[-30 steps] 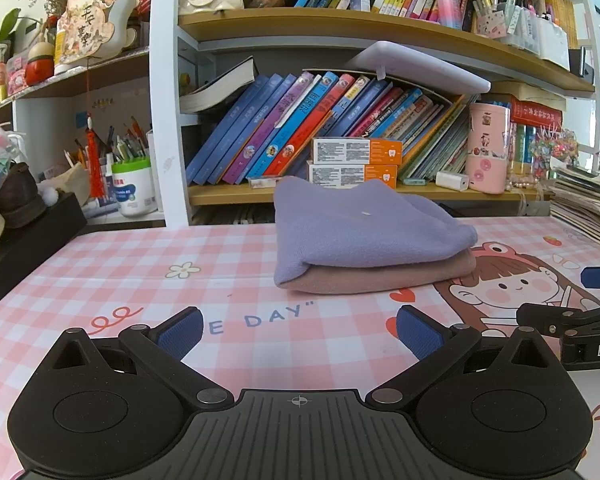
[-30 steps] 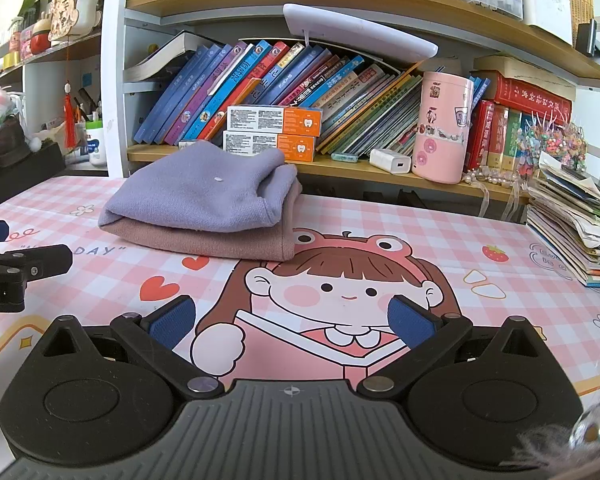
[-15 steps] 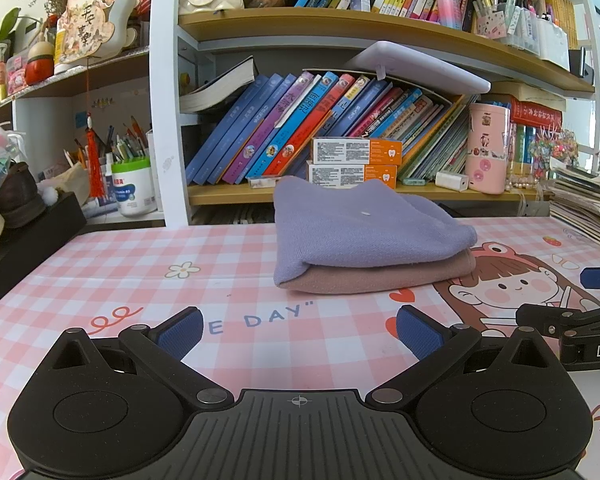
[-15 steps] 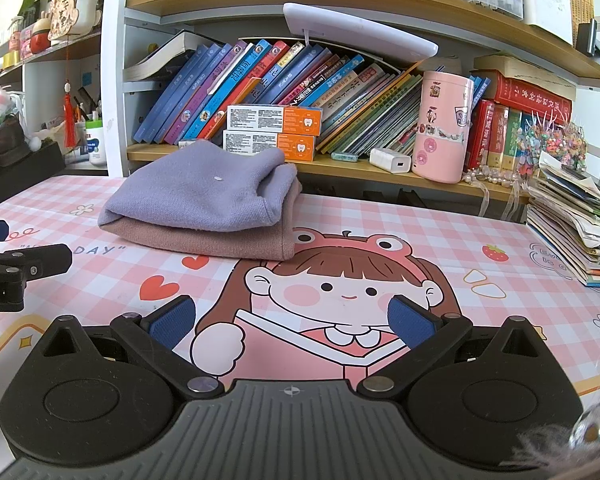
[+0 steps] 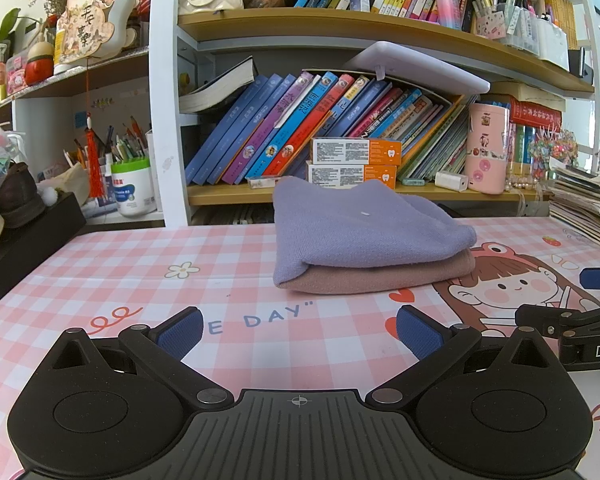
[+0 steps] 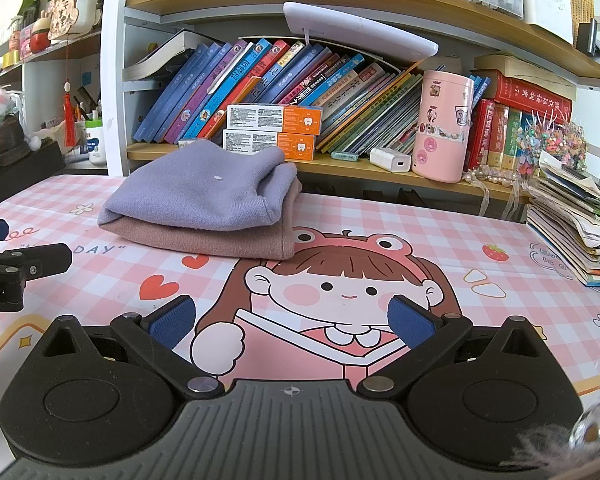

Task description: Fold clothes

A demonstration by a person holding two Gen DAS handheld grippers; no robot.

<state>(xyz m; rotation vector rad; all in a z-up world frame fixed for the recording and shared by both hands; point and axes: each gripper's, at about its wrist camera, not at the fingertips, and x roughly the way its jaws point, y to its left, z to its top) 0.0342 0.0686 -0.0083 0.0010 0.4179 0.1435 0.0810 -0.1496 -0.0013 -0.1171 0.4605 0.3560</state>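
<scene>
The clothes lie folded in a small pile on the surface (image 5: 100,264), a purple top (image 5: 360,224) on a pink top (image 5: 380,278). Both are well ahead of the claws and touch neither.

In the left view, the left claw (image 5: 299,330) sits low over the pink checked cloth with its blue pads far apart, holding nothing. The right claw's (image 5: 580,300) tip shows at the right edge.

In the right view, the right claw (image 6: 291,320) hangs over a cartoon girl picture (image 6: 340,280), also spread wide with nothing in it. Only this view shows the pile's open folded ends. The left claw's tip shows at the left edge.

Far back, a bookshelf (image 5: 340,196) holds slanted books, two orange boxes (image 5: 356,162) and a pink cup (image 5: 486,148).
</scene>
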